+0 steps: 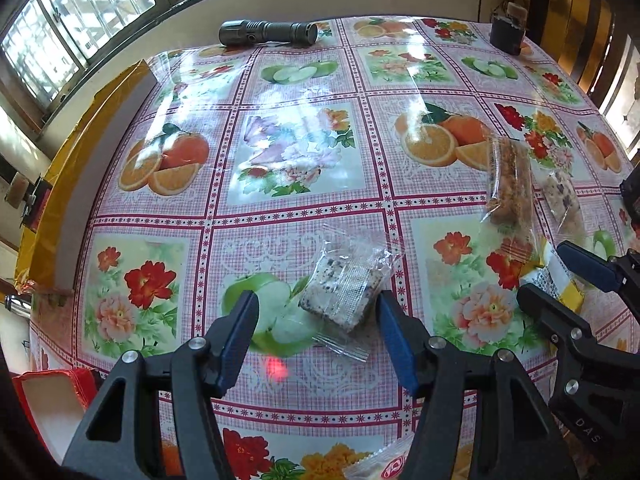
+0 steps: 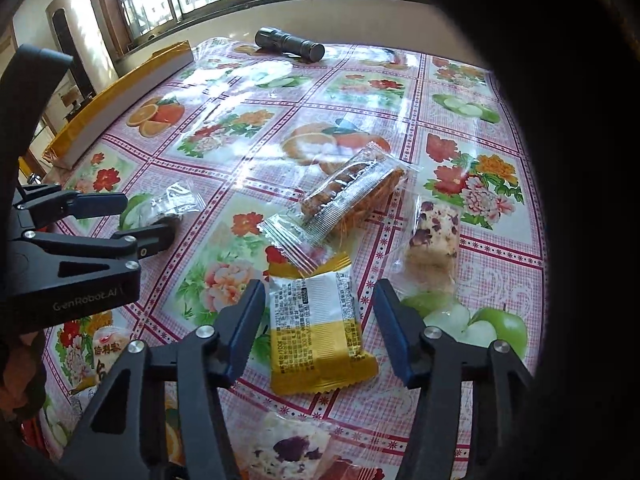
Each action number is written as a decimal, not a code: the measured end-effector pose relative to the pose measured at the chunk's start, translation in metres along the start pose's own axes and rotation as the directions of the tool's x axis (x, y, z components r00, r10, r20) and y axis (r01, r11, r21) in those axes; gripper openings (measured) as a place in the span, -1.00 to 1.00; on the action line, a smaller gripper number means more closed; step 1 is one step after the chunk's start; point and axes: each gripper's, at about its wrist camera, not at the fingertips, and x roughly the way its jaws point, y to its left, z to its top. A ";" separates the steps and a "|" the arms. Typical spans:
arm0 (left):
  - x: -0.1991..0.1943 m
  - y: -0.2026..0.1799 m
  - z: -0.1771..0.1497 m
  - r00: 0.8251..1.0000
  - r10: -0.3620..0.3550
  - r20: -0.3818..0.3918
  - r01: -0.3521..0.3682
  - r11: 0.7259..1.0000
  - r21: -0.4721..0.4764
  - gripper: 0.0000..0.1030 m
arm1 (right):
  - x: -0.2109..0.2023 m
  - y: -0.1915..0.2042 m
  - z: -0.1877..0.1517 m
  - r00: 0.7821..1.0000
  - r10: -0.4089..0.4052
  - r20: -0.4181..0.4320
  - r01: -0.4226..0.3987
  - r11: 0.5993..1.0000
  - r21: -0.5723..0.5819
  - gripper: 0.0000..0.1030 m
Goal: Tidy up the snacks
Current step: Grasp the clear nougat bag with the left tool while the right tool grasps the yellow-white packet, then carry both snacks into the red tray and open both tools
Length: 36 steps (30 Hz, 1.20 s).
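Observation:
A white sesame-speckled bar in a clear wrapper [image 1: 340,292] lies on the fruit-and-flower tablecloth [image 1: 304,208]. My left gripper [image 1: 316,304] stands open around it, with a clear gap on the left side; it also shows in the right wrist view as the left gripper [image 2: 148,214]. A yellow-and-white packet [image 2: 316,328] lies flat between the fingers of my right gripper [image 2: 320,292], which is open: the left pad is close to the packet, the right pad apart from it. In the left wrist view the right gripper [image 1: 544,270] straddles the same yellow packet [image 1: 560,284].
A long grain bar [image 2: 352,188] and a white bar with dark red bits [image 2: 434,236] lie beyond the yellow packet. Near the front edge are a purple-speckled snack [image 2: 288,452] and a white packet with red print [image 2: 106,356]. A black flashlight [image 1: 268,32], dark jar [image 1: 506,34], yellow board [image 1: 80,184] and red box [image 1: 52,396] border the table.

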 end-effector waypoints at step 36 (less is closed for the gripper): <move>-0.109 0.034 -0.118 0.993 -0.039 0.114 0.056 0.987 -0.148 -0.37 | -0.055 0.040 -0.039 0.995 0.069 0.069 -0.068 0.998 -0.017 0.08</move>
